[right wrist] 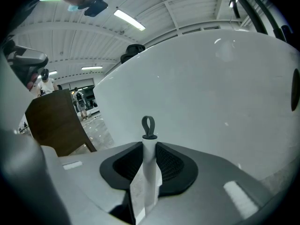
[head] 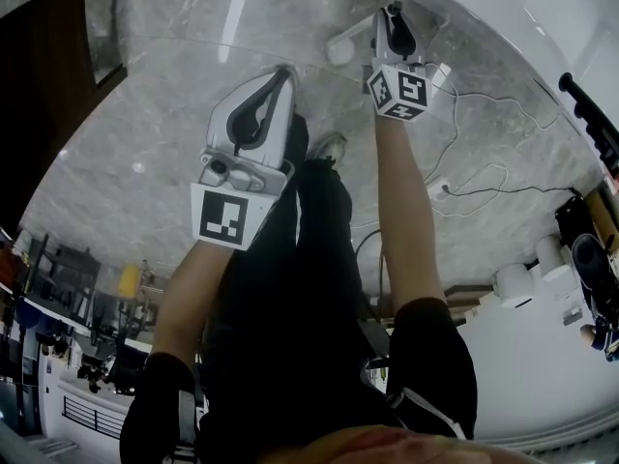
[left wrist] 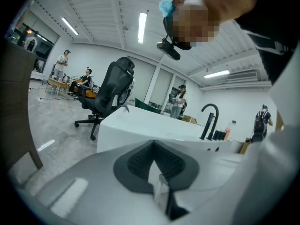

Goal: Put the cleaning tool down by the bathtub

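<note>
The cleaning tool (right wrist: pixel 149 161) has a white handle ending in a grey hanging loop (right wrist: pixel 148 127). My right gripper (right wrist: pixel 149 146) is shut on this handle, and the loop sticks up past the pads, close to the white bathtub wall (right wrist: pixel 211 93). In the head view the right gripper (head: pixel 391 13) reaches toward the bathtub (head: pixel 542 17), with a white part of the tool (head: pixel 340 46) showing at its left. My left gripper (head: pixel 282 75) hangs lower and to the left. Its pads (left wrist: pixel 140 161) meet with nothing between them. The left gripper view shows the bathtub (left wrist: pixel 140 125) ahead.
Thin cables (head: pixel 474 177) lie on the grey marble floor by the tub. A brown wooden panel (right wrist: pixel 58 121) stands to the left. A black faucet (left wrist: pixel 209 118) rises at the tub's far end, and a black office chair (left wrist: pixel 110 95) stands beyond it. People are in the background.
</note>
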`<state>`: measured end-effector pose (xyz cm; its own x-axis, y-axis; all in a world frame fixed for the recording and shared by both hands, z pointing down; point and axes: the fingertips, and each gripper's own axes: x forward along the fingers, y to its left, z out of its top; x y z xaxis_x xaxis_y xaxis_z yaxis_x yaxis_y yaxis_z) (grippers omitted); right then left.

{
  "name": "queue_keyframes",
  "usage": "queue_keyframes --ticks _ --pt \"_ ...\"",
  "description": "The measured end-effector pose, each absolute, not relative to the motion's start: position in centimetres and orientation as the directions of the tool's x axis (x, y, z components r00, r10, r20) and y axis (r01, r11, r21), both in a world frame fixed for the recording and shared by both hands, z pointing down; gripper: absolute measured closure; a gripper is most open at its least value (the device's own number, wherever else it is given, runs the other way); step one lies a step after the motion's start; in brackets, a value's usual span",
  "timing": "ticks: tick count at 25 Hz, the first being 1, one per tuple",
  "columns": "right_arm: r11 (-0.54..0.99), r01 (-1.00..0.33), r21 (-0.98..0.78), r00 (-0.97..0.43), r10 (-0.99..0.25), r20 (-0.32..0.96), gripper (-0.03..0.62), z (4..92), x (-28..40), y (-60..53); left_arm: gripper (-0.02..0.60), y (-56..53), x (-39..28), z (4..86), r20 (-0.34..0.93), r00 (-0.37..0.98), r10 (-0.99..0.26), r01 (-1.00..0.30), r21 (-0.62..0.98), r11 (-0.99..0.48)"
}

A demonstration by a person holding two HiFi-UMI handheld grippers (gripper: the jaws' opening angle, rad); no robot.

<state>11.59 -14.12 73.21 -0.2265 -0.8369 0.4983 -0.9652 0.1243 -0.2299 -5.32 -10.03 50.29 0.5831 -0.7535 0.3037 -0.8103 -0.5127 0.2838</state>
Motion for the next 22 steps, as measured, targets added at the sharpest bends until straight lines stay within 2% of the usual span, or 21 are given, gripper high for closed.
queue_keyframes --ticks 22 --pt "0.087 -0.97 -0.229 -0.194 -0.842 0.503 0.502 75.0 12.1 -17.1 0.574 -9.9 -6.6 51.3 0.296 0.585 -0.755 -0.807 0.302 -0.508"
